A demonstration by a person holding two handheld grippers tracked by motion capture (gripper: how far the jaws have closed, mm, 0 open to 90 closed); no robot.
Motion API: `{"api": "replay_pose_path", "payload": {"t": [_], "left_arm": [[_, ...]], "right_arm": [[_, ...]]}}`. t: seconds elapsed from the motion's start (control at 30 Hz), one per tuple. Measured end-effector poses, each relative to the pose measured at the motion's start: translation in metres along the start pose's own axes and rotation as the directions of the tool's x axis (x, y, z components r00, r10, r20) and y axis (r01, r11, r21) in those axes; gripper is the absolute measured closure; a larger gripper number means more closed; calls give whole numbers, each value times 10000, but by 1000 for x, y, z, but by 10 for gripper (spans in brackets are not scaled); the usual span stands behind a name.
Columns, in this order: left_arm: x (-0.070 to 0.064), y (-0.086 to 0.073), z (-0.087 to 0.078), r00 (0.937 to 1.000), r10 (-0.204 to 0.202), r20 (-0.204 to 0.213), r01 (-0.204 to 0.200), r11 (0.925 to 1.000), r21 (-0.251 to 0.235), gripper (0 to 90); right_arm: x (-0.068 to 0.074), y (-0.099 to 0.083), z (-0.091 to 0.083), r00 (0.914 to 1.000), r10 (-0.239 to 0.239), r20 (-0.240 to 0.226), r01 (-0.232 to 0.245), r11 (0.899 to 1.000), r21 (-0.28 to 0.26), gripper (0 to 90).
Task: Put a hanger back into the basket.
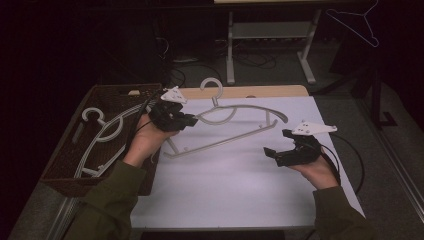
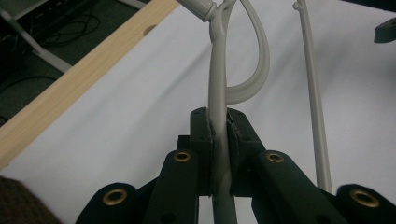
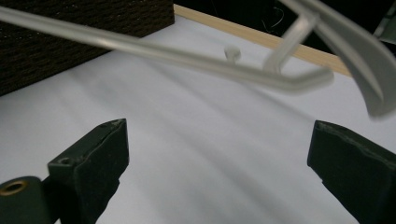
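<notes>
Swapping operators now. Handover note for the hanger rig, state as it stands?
Left hand-held gripper: shut on the grey hanger, gripping its shoulder arm near the hook, over the white table.
Right hand-held gripper: open, holding nothing, near the hanger's far end.
Basket at table's left holds more hangers.
Done: one hanger out of the basket.
Left: probably placing it, then the others.

The hanger (image 3: 196, 58) is blurred, its ends cut off.

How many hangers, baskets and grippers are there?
Hangers: 3, one held, one in the basket, one hanging far back
Basket: 1
Grippers: 2, left and right
Total: 6
</notes>
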State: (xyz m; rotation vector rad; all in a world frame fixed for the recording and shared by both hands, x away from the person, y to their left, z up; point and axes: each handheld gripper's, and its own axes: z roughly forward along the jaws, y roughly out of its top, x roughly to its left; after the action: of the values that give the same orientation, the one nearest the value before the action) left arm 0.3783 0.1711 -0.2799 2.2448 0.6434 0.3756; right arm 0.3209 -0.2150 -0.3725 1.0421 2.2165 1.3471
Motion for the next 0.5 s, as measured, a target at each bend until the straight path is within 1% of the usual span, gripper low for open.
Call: {"api": "replay_pose_path", "payload": {"t": [0.03,0.13,0.27,0.4,0.5], "left_arm": [[2,-1,-4,10000,-34,-50,34,10000,-11,823],[11,-4,-16,9997,-182,-163,181,9998,-92,823],[21,-8,-31,9982,-512,-318,502,9982,-321,824],[34,-16,-50,9950,-809,-588,780,9957,-503,824],[43,-23,-62,9919,-953,-836,905,9941,-595,824]], "right_arm": [[-1,0,0,10000,-60,29,60,10000,-19,47],[-1,-1,1,10000,-40,75,40,10000,-1,43],[-1,-1,1,10000,-3,49,3,10000,30,43],[-2,-1,2,10000,-16,80,16,10000,7,43],[-3,-1,1,9999,-11,105,11,10000,-1,43]]}}
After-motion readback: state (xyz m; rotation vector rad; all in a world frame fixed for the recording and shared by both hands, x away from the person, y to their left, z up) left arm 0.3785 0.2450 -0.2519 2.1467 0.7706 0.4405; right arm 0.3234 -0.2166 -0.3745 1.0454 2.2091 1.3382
